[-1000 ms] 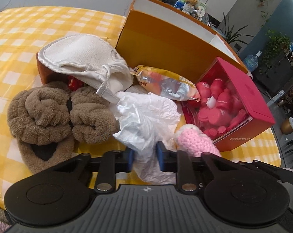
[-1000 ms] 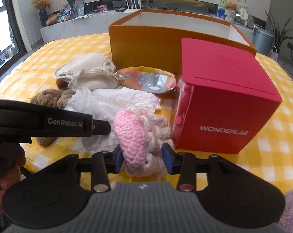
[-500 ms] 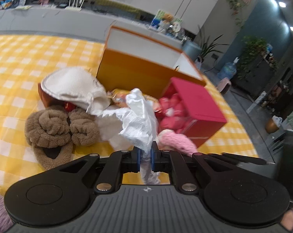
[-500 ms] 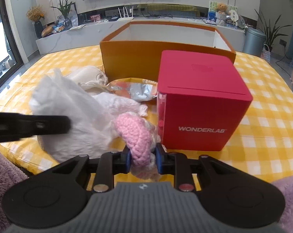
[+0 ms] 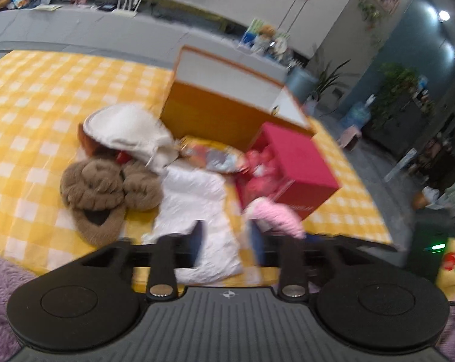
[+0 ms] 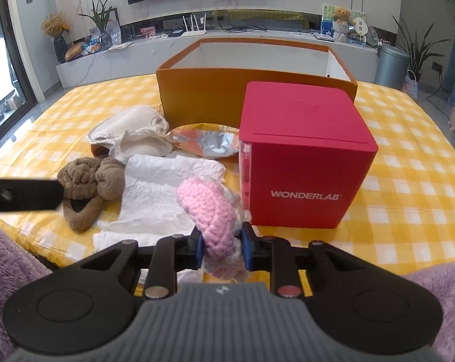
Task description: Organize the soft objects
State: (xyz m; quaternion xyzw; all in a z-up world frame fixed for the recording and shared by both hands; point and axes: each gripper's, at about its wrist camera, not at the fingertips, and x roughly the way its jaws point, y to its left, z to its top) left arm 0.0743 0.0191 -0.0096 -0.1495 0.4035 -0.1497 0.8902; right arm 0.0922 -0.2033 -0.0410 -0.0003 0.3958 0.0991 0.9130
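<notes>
My right gripper (image 6: 221,246) is shut on a pink crocheted piece (image 6: 211,208) and holds it just in front of the red WONDERLAB box (image 6: 306,157). My left gripper (image 5: 226,246) is open and empty above the near end of a white crumpled plastic sheet (image 5: 197,208), which lies flat on the table and also shows in the right wrist view (image 6: 155,193). Brown fluffy slippers (image 5: 103,190) lie left of the sheet. A white cloth pouch (image 5: 128,129) lies behind them. The left wrist view is blurred by motion.
An open orange cardboard box (image 6: 254,90) stands at the back on the yellow checked tablecloth (image 6: 408,181). A foil snack bag (image 6: 206,140) lies between it and the red box. The table's near edge is close under both grippers.
My left gripper has opened and let go of the white plastic sheet, which dropped flat onto the table. My right gripper closed on the pink crocheted piece and keeps holding it.
</notes>
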